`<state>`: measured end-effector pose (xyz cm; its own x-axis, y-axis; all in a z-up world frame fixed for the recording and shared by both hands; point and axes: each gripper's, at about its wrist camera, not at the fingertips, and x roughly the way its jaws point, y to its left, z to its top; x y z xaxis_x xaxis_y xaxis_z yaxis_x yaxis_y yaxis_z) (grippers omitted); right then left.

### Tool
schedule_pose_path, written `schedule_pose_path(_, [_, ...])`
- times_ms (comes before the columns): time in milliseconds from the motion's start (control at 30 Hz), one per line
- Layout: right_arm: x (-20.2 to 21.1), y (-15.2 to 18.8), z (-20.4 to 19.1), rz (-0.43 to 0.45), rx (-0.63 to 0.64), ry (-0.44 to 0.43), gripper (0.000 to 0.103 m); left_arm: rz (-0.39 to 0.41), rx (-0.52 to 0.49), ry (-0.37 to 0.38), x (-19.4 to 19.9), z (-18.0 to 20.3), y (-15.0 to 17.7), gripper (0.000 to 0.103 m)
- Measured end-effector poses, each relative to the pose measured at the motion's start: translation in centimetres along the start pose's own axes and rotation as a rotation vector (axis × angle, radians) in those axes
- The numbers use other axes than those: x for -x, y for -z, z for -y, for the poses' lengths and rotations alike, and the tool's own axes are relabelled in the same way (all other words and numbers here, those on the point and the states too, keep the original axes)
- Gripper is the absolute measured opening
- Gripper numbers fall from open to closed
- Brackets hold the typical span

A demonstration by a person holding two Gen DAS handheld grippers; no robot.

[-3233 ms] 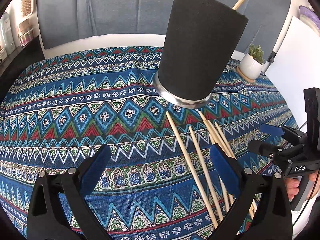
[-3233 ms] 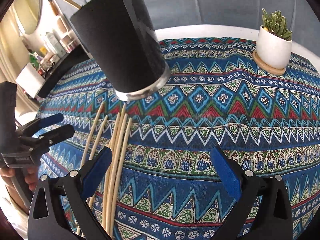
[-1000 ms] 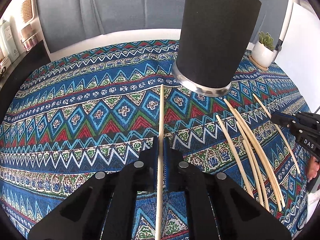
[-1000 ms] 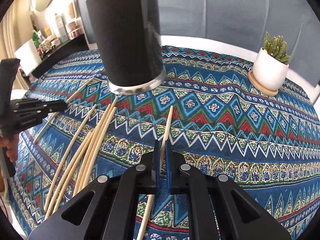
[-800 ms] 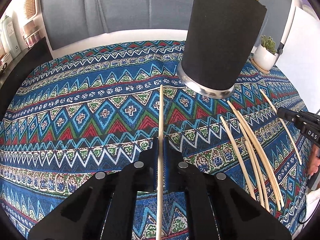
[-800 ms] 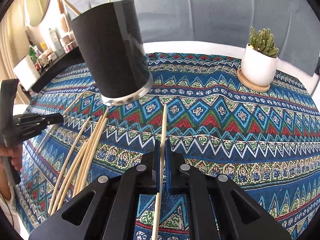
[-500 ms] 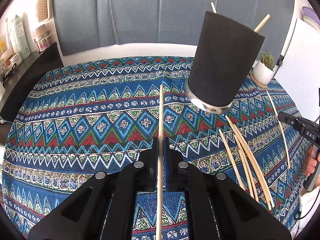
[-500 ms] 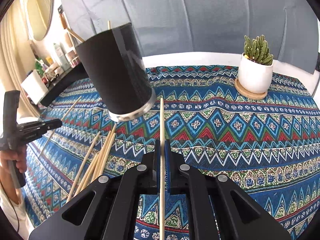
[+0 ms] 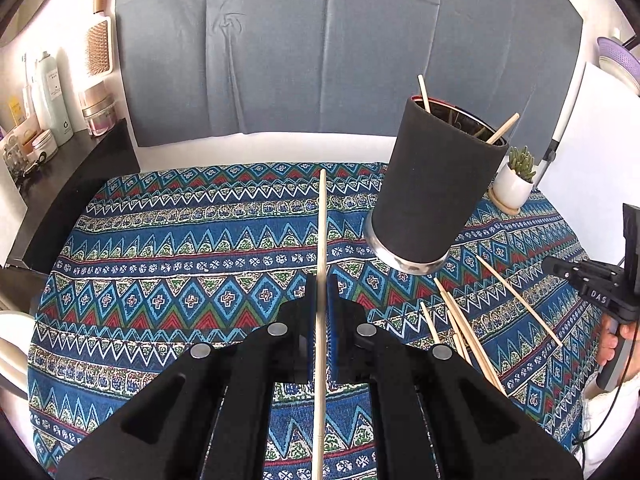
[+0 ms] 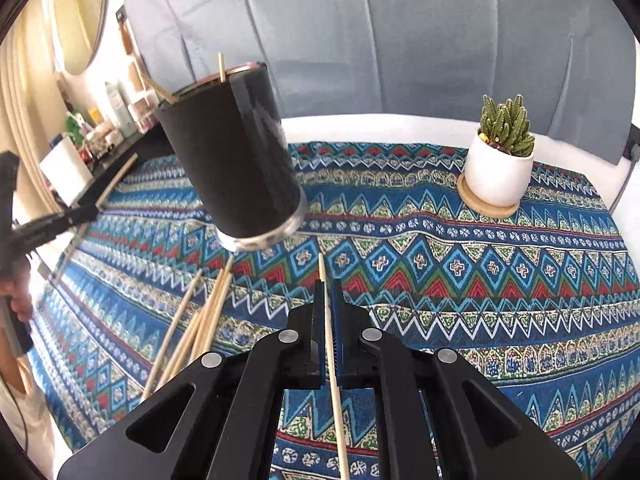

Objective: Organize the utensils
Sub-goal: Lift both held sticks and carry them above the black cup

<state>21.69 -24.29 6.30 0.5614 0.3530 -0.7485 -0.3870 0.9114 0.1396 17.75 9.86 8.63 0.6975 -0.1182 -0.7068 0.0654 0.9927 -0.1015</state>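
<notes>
Left tool (image 9: 319, 292) clamped tight on one chopstick (image 9: 321, 240), mid-frame; right tool (image 10: 328, 296) likewise pinches another chopstick (image 10: 333, 364), w/ black cup (image 10: 236, 160) upper left.

— Any writing you can read here?
— Only the white letters "DAS" on the side of the right gripper (image 9: 600, 286), seen from the left wrist camera.
— What about the bottles (image 9: 52, 98) on the shelf at the left?
— They carry printed labels, but the print is too small to make out.
</notes>
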Motion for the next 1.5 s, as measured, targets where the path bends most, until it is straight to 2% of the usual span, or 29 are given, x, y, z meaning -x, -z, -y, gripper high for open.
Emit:
schedule_pose_path(67, [-1.0,0.3,-0.5,-0.038,0.031,0.029,0.018,0.003,0.002,0.003,-0.1,-0.1,0.0,0.005])
schedule_pose_path(100, [-1.5,0.6,-0.7,-0.054,0.042,0.039,0.043,0.003,0.009,0.013,-0.1,-0.2,-0.1,0.005])
schedule_pose_path(133, [-1.8,0.8,-1.0,-0.066,0.062,0.06,0.055,0.003,0.015,0.019,-0.1,-0.3,-0.1,0.005])
schedule_pose_path(267, [-3.0,1.6,-2.1,-0.084,0.163,0.143,0.053,-0.003,0.035,0.026,-0.3,-0.8,0.0,0.005])
schedule_pose_path(400, [-4.0,2.0,-2.3,-0.093,0.188,0.193,0.05,-0.003,0.044,0.039,-0.3,-1.1,0.2,0.005])
schedule_pose_path(467, [-4.8,2.1,-1.8,-0.123,0.161,0.183,0.032,-0.002,0.045,0.046,-0.3,-1.2,0.3,0.005])
schedule_pose_path(533, [-5.3,2.1,-1.1,-0.135,0.122,0.16,0.008,0.0,0.044,0.042,-0.3,-1.3,0.3,0.005])
schedule_pose_path(567, [-5.4,2.2,-0.8,-0.138,0.104,0.14,0.005,0.0,0.045,0.04,-0.3,-1.3,0.3,0.005])
schedule_pose_path(733, [-4.5,2.2,0.1,-0.101,0.068,0.097,0.004,-0.004,0.06,0.048,-0.4,-1.8,0.2,0.005])
schedule_pose_path(900, [-1.5,1.2,1.1,-0.037,0.021,0.047,0.004,0.006,0.067,0.048,-0.2,-2.1,-0.4,0.005])
schedule_pose_path(1133, [3.8,-1.7,0.0,0.063,0.062,0.055,0.005,0.03,0.055,0.037,0.7,-2.0,-2.7,0.005])
schedule_pose_path(1267, [6.1,-4.3,-0.7,0.133,0.08,0.057,0.005,0.07,0.051,0.047,1.8,-1.2,-4.6,0.005])
schedule_pose_path(1367, [7.6,-6.6,-1.6,0.213,0.092,0.053,0.005,0.129,0.035,0.076,2.6,-0.2,-6.0,0.005])
schedule_pose_path(1500, [8.5,-9.1,-2.4,0.345,0.074,-0.03,0.005,0.231,0.034,0.105,3.5,1.0,-7.6,0.005])
